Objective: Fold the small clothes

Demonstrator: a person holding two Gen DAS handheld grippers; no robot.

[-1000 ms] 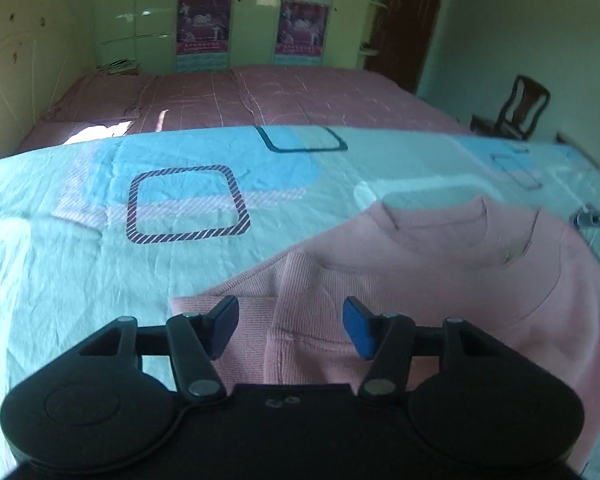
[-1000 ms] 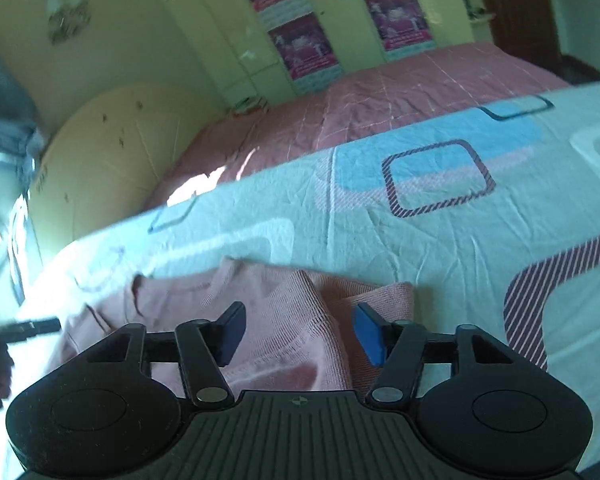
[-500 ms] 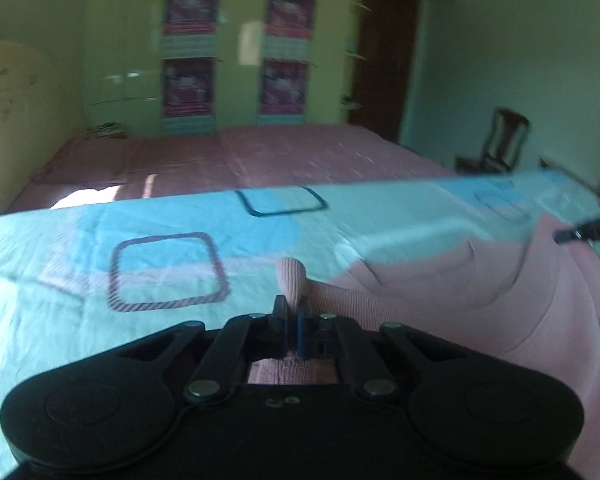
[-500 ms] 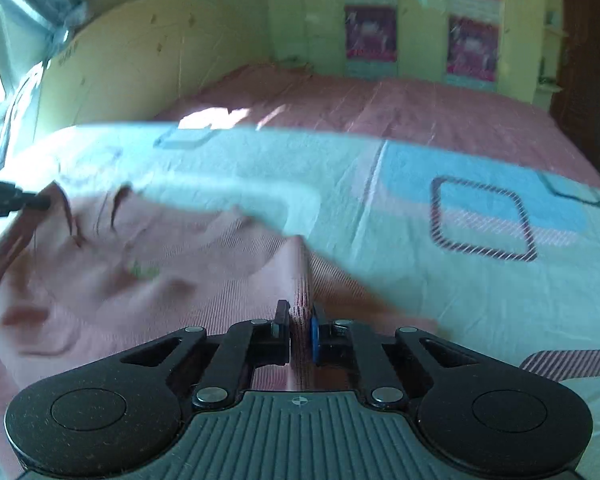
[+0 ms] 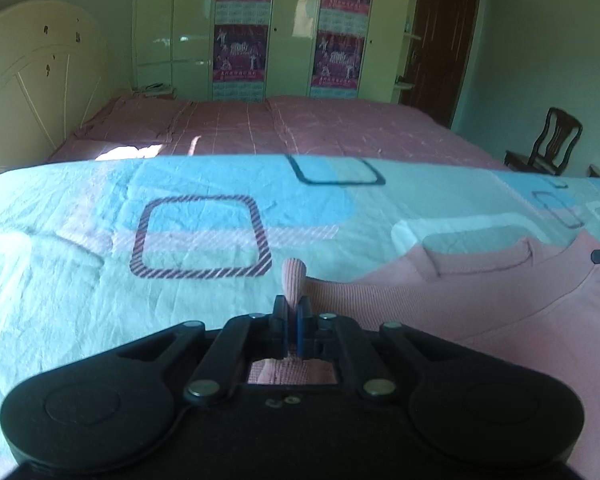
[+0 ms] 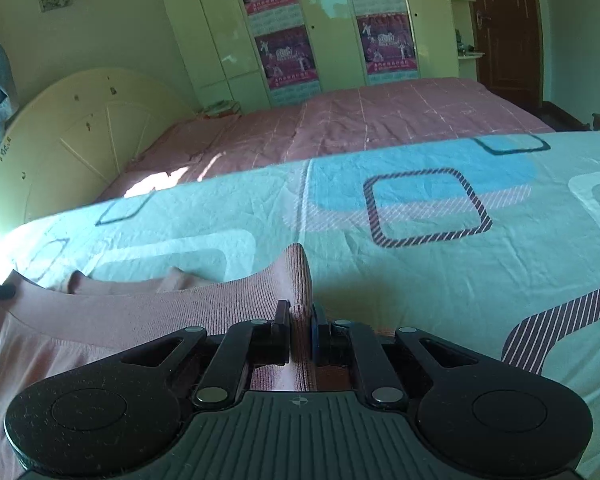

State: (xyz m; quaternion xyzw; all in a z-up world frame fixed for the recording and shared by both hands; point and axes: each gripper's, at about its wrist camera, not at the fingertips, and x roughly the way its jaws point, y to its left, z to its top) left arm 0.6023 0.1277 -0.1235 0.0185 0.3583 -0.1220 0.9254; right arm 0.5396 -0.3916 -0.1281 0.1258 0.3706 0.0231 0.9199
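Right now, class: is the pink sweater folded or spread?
Mostly spread flat on the bedsheet; the pink sweater shows its neckline, with only pinched edges raised.

The pink ribbed sweater lay front-up on my bedsheet, its round collar toward the far edge. A pinched fold of knit stood up from each bottom corner — one nub rising between my left gripper pads, a taller ridge between my right gripper pads — and the cloth between them was pulled taut.

Greenish daylight, a sun patch on the far bed, fisheye-bent dark corners, sharp focus.
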